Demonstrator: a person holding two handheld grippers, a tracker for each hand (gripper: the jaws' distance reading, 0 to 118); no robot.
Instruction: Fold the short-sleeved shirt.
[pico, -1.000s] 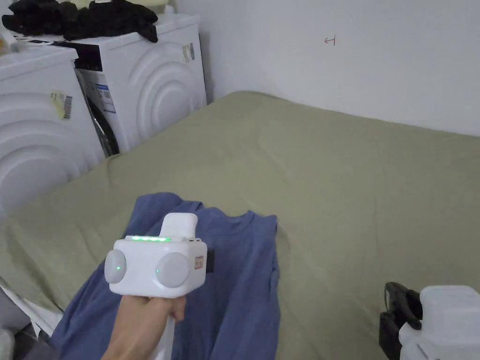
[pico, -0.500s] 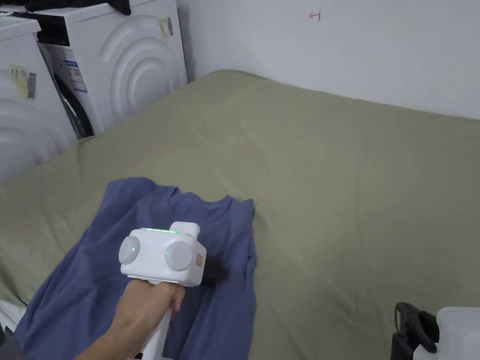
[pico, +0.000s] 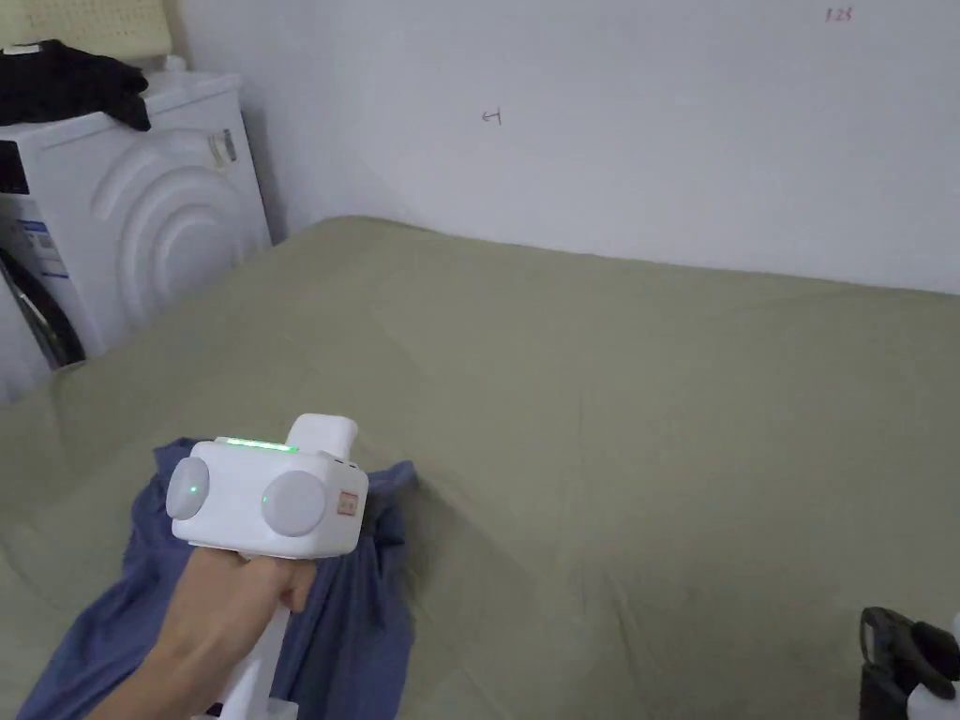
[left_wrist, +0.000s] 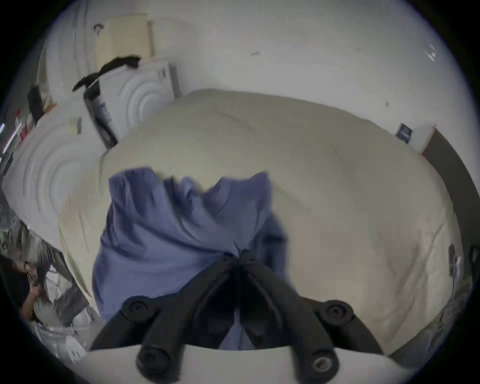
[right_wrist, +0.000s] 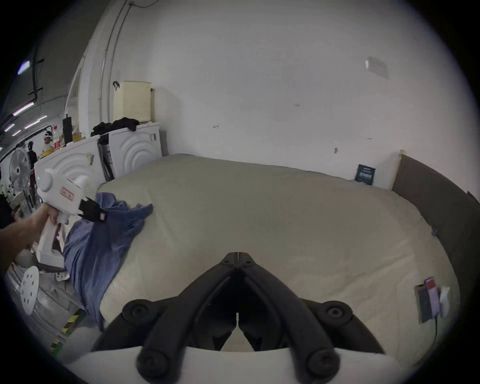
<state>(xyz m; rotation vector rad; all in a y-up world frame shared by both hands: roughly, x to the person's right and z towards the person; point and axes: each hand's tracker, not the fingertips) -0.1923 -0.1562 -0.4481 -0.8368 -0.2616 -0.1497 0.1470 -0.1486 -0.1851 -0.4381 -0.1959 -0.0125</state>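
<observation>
The blue short-sleeved shirt (pico: 361, 581) lies bunched at the near left of the bed, and part of it hangs over the bed's edge (right_wrist: 88, 272). My left gripper (left_wrist: 239, 257) is shut on a fold of the shirt (left_wrist: 161, 228), holding that fold a little above the sheet. In the head view its white body (pico: 267, 502) hides the jaws. My right gripper (right_wrist: 237, 256) is shut with nothing in it, low over bare sheet well to the right of the shirt. It also shows at the head view's bottom right corner (pico: 900, 656).
An olive-green sheet (pico: 656, 403) covers the wide bed, which runs to the white wall behind. Two white washing machines (pico: 141, 234) stand at the left with black clothes (pico: 75, 84) on top. A dark headboard (right_wrist: 436, 202) bounds the right side. Small devices (right_wrist: 431, 298) lie near the right edge.
The shirt lay flat with its collar showing; now the left gripper has pinched it and drawn it up and leftward, bunching it. The head camera has swung to the right.
</observation>
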